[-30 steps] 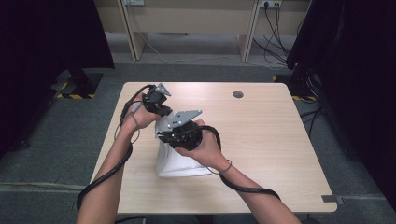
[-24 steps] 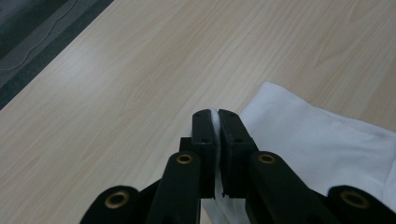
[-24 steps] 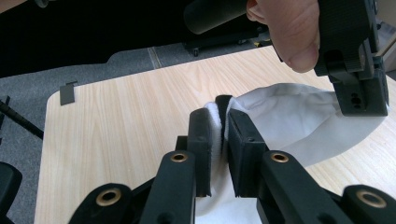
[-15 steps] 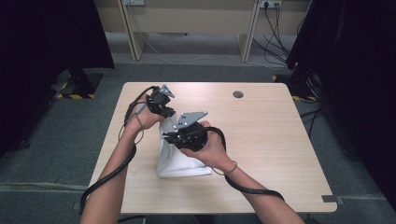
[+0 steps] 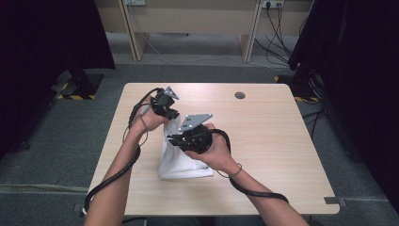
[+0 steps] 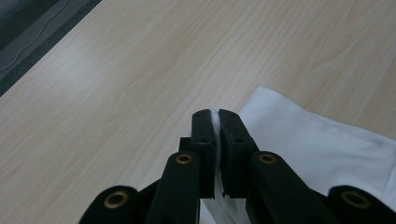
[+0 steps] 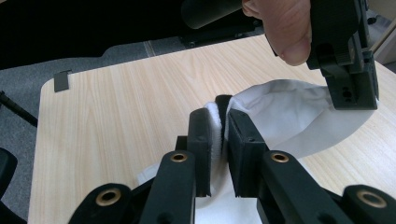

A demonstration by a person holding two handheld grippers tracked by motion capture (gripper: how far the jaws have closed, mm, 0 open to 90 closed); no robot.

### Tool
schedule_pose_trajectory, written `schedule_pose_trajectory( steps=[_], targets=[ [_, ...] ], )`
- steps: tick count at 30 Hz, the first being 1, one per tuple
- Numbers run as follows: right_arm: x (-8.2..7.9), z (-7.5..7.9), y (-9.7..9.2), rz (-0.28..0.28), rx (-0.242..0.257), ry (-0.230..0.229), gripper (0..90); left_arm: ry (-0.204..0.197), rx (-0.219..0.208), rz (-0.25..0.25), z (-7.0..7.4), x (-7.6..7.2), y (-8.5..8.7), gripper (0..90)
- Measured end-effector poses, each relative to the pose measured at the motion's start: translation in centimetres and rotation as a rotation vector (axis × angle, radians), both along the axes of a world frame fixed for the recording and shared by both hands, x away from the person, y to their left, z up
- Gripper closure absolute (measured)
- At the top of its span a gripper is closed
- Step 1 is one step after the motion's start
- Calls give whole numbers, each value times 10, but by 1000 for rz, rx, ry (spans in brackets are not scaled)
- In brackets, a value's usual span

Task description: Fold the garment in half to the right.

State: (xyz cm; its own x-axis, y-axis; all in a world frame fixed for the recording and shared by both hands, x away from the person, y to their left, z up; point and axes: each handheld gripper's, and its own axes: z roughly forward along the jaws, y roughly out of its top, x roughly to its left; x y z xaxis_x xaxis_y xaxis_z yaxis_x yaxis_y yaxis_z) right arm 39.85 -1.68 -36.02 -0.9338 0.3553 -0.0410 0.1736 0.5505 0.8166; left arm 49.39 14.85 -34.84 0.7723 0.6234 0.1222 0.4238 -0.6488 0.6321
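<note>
The white cloth (image 5: 181, 162) was held at centre frame above the table (image 5: 282, 141); the left gripper (image 6: 215, 114) and right gripper (image 7: 219, 109) were each clamped on its edge.

Over the past second, the right tongs (image 5: 175, 137), closed on a fold of the white cloth (image 5: 181, 162), have drifted slightly toward the right of the high view and a touch nearer the person, the forearm behind them swinging the same way. The left tongs (image 5: 170, 117), clamped on the cloth's far edge, have shifted a little to the right as well. Between the two, the raised strip of cloth now hangs a shade more stretched above the tabletop (image 5: 282, 141), while the cloth's lower portion has slid marginally rightward.
</note>
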Motion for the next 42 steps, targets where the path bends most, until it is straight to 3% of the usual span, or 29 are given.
schedule_pose_trajectory(
  steps=[42],
  targets=[
    [-2,-14,-12,-10,-14,15,807,11,-8,-5,-10,0,-8,844]
  ],
)
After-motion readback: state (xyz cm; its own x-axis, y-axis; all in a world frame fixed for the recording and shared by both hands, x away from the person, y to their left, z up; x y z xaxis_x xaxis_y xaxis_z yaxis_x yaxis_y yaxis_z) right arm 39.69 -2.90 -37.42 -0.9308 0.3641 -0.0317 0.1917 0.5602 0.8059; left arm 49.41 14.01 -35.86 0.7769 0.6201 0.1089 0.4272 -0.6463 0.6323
